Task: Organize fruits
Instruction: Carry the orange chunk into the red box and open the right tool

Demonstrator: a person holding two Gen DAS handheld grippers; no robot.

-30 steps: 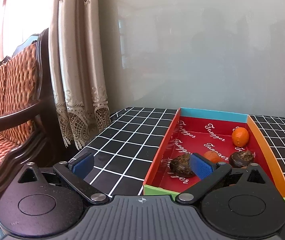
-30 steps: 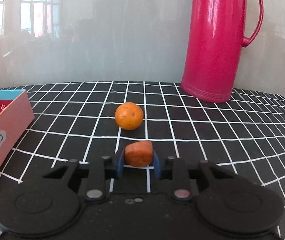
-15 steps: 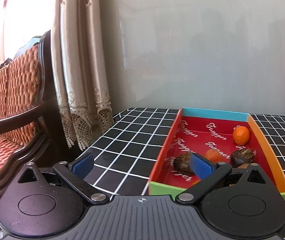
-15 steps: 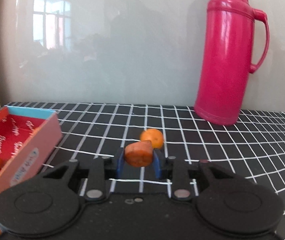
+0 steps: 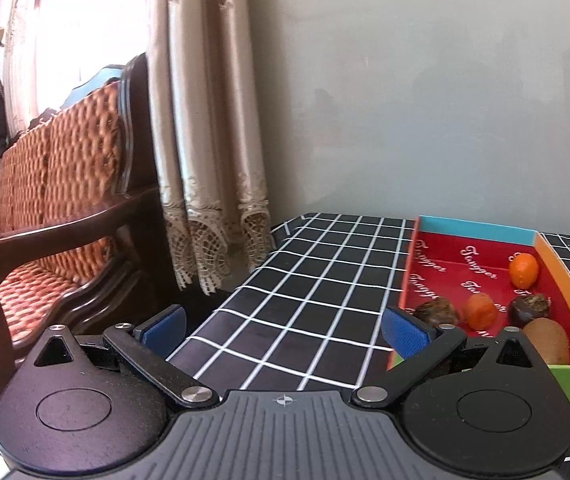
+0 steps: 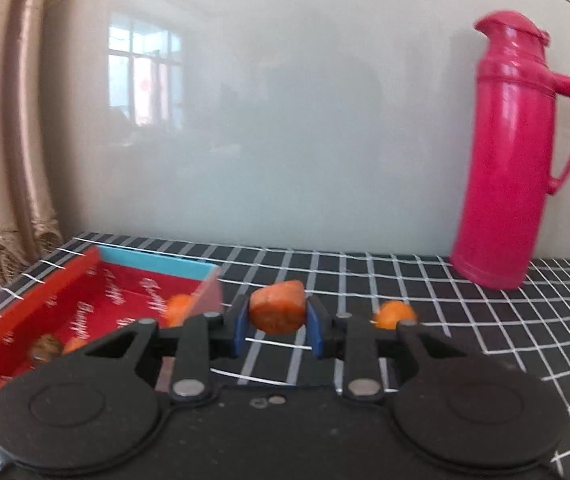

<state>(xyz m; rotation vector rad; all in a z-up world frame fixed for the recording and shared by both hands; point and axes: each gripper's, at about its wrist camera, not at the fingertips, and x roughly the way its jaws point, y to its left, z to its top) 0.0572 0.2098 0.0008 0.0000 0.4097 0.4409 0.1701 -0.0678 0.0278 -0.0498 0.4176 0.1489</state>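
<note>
The right gripper (image 6: 276,328) is clamped on an orange fruit piece (image 6: 277,306), its blue pads pressing the two sides, and carries it clear of the checked tablecloth (image 6: 465,320). Just to its left sits the red cardboard box (image 6: 25,312), already holding several fruits. One small orange (image 6: 393,314) lies on the cloth to the right of the held piece, with a pink thermos (image 6: 513,152) standing well behind it by the wall.

The left gripper (image 5: 283,330) stands wide and empty, beside the box's near left corner. In its view the box (image 5: 557,272) holds an orange (image 5: 523,269), a second orange fruit (image 5: 481,311), two dark fruits (image 5: 436,312) and a kiwi (image 5: 545,340).

The likely risks: the box's near wall stands between the held piece and the floor of the box, so a low approach could clip the rim and shove the light box. A release from high up could let the piece bounce or knock the fruits inside. The grip is across a rounded body, so it may slip.
</note>
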